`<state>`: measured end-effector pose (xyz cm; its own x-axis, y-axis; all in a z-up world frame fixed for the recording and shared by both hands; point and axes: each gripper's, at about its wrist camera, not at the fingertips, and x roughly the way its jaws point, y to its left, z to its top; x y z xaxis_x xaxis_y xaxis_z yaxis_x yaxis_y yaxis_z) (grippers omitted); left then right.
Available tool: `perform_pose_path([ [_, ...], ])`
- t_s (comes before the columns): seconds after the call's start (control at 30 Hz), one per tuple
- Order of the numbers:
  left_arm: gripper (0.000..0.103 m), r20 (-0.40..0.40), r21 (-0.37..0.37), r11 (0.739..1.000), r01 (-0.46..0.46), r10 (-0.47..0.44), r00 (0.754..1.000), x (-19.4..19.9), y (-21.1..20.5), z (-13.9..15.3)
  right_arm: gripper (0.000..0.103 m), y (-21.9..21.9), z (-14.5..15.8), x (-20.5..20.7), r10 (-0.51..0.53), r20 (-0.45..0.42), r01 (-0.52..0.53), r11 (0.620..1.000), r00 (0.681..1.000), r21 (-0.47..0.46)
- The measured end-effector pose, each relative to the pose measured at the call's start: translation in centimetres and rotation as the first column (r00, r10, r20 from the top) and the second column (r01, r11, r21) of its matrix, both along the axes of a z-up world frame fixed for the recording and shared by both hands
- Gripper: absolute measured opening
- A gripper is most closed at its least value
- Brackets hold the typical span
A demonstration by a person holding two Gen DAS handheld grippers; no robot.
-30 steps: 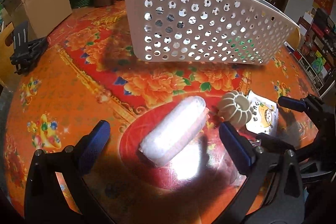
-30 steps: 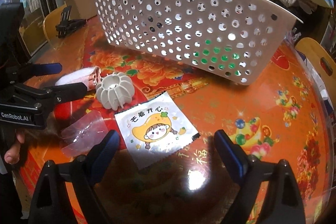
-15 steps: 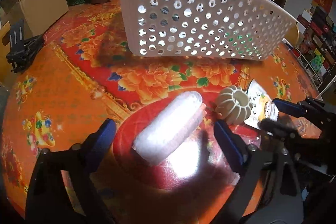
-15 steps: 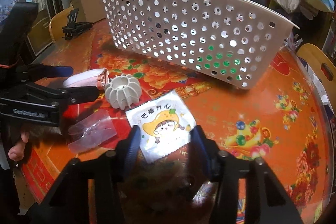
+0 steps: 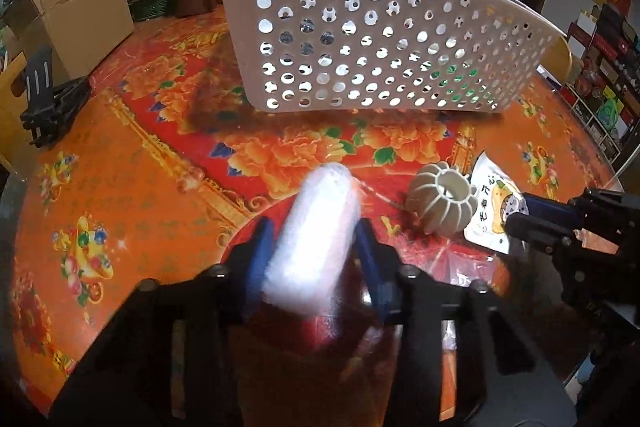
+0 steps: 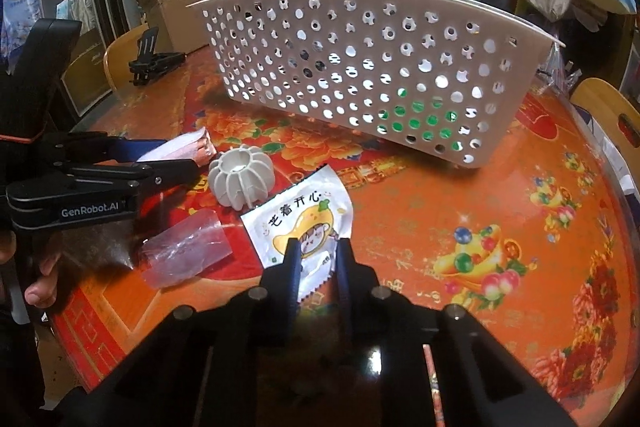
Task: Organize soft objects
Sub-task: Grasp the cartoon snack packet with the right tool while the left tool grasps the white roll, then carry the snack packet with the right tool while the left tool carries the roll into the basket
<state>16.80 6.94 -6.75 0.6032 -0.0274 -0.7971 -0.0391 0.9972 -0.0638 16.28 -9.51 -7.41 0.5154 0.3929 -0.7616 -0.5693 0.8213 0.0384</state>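
My left gripper (image 5: 316, 247) is shut on a white soft roll (image 5: 320, 227), which also shows in the right wrist view (image 6: 180, 151). My right gripper (image 6: 316, 263) is shut on the near edge of a white packet with a cartoon mango (image 6: 304, 215), also seen in the left wrist view (image 5: 492, 203). A pale ribbed pumpkin-shaped object (image 5: 444, 203) lies between them on the table, also in the right wrist view (image 6: 242, 181). A white perforated basket (image 5: 380, 39) stands behind, also in the right wrist view (image 6: 360, 67).
A clear plastic wrapper (image 6: 188, 247) lies left of the packet. The round table has a red and orange floral cover (image 5: 140, 147). A black clamp (image 5: 44, 99) sits at the left edge. Cardboard boxes (image 5: 76, 11) and clutter stand behind.
Both grippers have closed: the left on the white roll, the right on the mango packet. Both have moved forward toward their objects.
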Motion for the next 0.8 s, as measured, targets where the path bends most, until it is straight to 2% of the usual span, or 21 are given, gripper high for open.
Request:
perform_pose_path([
  [0.07,0.032,0.003,-0.015,1.000,-0.006,0.006,1.000,-0.2,0.2,0.0,0.010,-0.1,0.1,-0.1,0.002,0.005,-0.002,1.000,1.000,0.008],
  [0.8,0.030,0.069,-0.039,0.997,-0.074,0.076,0.995,-1.7,1.3,1.4,0.009,-3.6,2.3,-0.8,-0.057,0.081,0.047,0.992,0.995,0.120],
])
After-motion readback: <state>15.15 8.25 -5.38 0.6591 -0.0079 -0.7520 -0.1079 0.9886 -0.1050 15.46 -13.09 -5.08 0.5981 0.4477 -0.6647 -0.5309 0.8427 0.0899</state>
